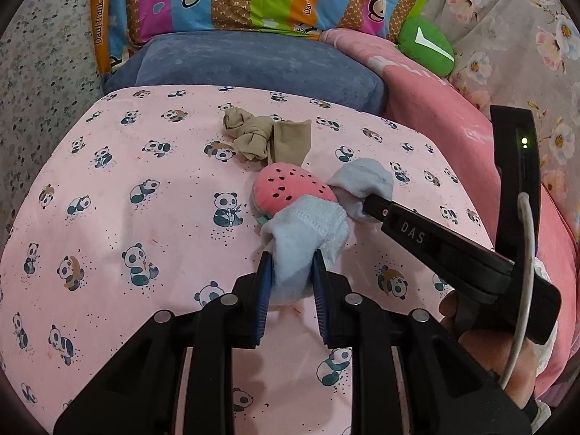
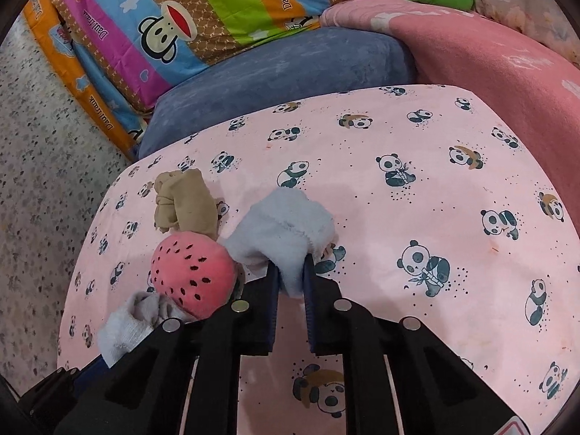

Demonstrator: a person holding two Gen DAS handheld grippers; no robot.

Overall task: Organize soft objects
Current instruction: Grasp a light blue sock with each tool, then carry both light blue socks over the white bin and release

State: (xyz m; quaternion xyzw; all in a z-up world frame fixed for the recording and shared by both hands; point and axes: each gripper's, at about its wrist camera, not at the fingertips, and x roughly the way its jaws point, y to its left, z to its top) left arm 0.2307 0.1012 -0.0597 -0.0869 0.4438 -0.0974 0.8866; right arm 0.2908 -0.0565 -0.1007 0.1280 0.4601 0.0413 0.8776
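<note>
- While both grippers clamp pale blue cloth on the panda-print sheet (image 1: 108, 188), the left wrist view shows the left gripper (image 1: 290, 272) clenched on a light blue sock (image 1: 308, 232) whose long axis runs away from the tool toward the sheet's far edge.
- That sock's far end touches, and partly covers, the pink strawberry plush (image 1: 290, 188), which lies near the sheet's middle.
- Coming in from the right edge, the right gripper (image 1: 369, 204) bites a second light blue sock (image 1: 366, 181), just right of the plush.
- A beige knotted stocking (image 1: 264, 137) sits beyond the plush, toward the sheet's far edge and touching it.
- Count in this view: two blue socks, one plush, one beige bundle, two grippers.
- From the right wrist view, the right gripper (image 2: 291, 275) is closed on its blue sock (image 2: 286, 228); the cloth bunches upward past the fingertips, toward the far edge.
- To its left lies the strawberry plush (image 2: 192, 275), with the other blue sock (image 2: 127, 326) by the sheet's near left corner, the left tool's black body just beneath it.
- The beige bundle (image 2: 185, 199) rests beyond the plush, near the left edge.
- I judge the coming move hinges on the plush lying between the two socks: bringing them together means going around or over it, and the left hand's sock is the one touching it.
</note>
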